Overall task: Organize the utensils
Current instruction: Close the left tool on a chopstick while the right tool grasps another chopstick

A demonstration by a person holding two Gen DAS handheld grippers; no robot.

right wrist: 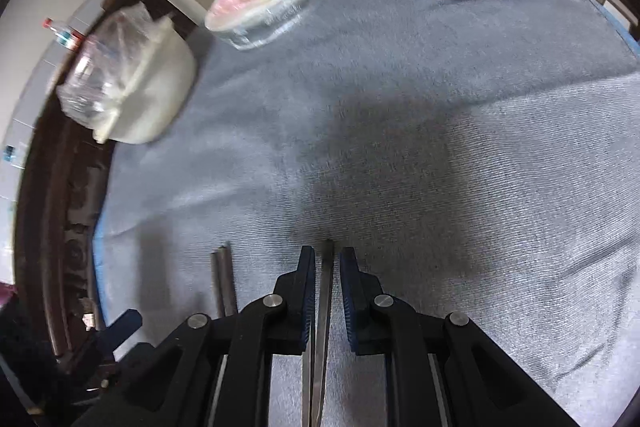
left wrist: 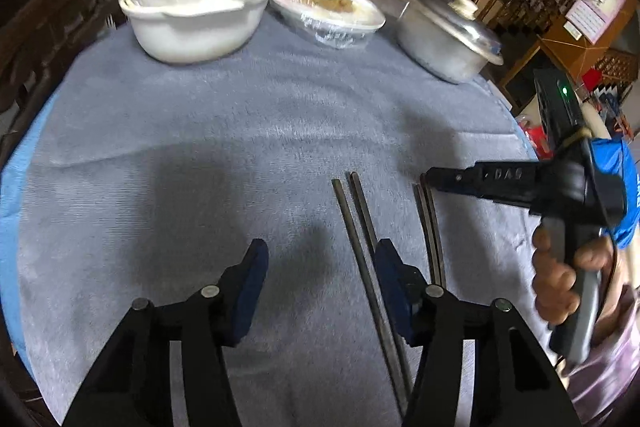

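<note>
Two pairs of metal chopsticks lie on a grey-blue cloth [left wrist: 200, 147]. In the left wrist view one pair [left wrist: 356, 227] runs up between the jaws of my left gripper [left wrist: 320, 279], close along the inside of the right finger. The jaws stand apart and neither pad presses on the pair. The second pair [left wrist: 431, 235] lies just to the right, under the tip of my right gripper [left wrist: 429, 179], which a hand [left wrist: 560, 279] holds. In the right wrist view the right gripper [right wrist: 327, 287] is shut on this second pair [right wrist: 325, 307]. The first pair [right wrist: 222, 279] shows to its left.
At the back of the cloth stand a white bowl [left wrist: 192, 31] holding a plastic bag, a film-covered glass dish [left wrist: 332, 23] of food and a lidded metal pot [left wrist: 444, 43]. Dark wooden furniture [left wrist: 60, 19] borders the table on the left.
</note>
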